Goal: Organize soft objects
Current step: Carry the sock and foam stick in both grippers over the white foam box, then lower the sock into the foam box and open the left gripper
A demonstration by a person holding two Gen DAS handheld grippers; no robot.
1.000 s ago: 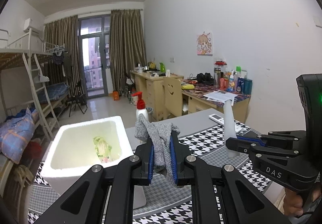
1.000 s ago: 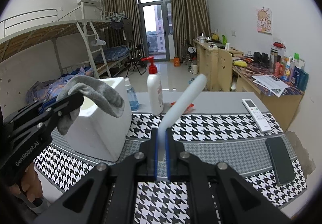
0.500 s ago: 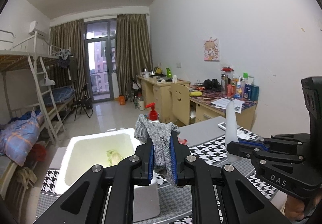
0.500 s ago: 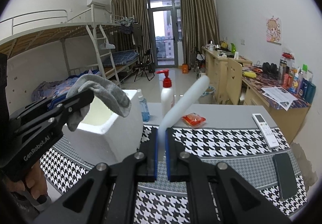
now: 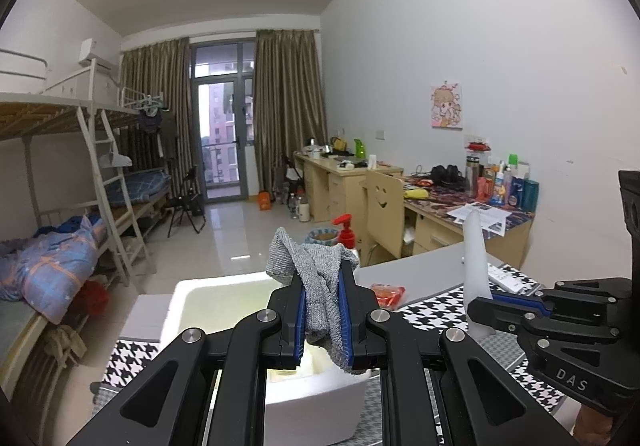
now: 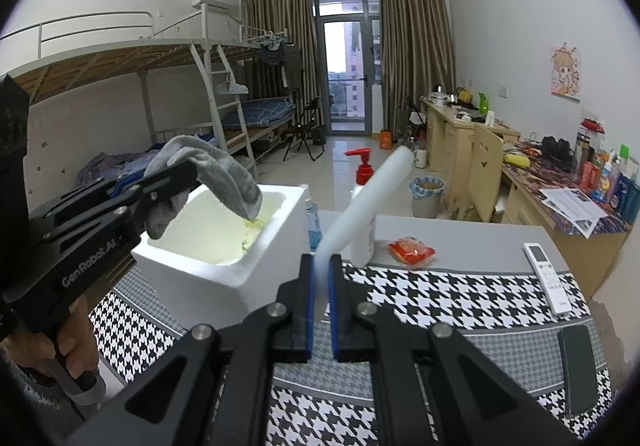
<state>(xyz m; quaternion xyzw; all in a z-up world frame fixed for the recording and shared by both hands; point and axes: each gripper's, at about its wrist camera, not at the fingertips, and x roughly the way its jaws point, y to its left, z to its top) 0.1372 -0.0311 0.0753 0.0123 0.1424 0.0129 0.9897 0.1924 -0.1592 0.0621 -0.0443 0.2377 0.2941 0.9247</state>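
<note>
My left gripper (image 5: 322,316) is shut on a grey sock (image 5: 316,266) and holds it above the open white foam box (image 5: 224,292). In the right wrist view the left gripper (image 6: 176,175) has the grey sock (image 6: 216,169) drooping over the foam box (image 6: 224,266), which has a yellow-green soft item (image 6: 254,234) inside. My right gripper (image 6: 320,310) is shut on a long white soft tube (image 6: 360,205) that sticks up and away. The tube (image 5: 474,270) and right gripper (image 5: 492,308) show at the right of the left wrist view.
On the houndstooth table cover (image 6: 440,294) stand a red-pump bottle (image 6: 362,173) and a small blue bottle (image 6: 314,221). A red packet (image 6: 410,248), a white remote (image 6: 546,278) and a dark phone (image 6: 578,366) lie there. Desks and a chair stand right, a bunk bed left.
Both grippers have risen and moved toward the foam box. The left gripper with the sock now hangs over the box opening. The tube stays held in the right gripper.
</note>
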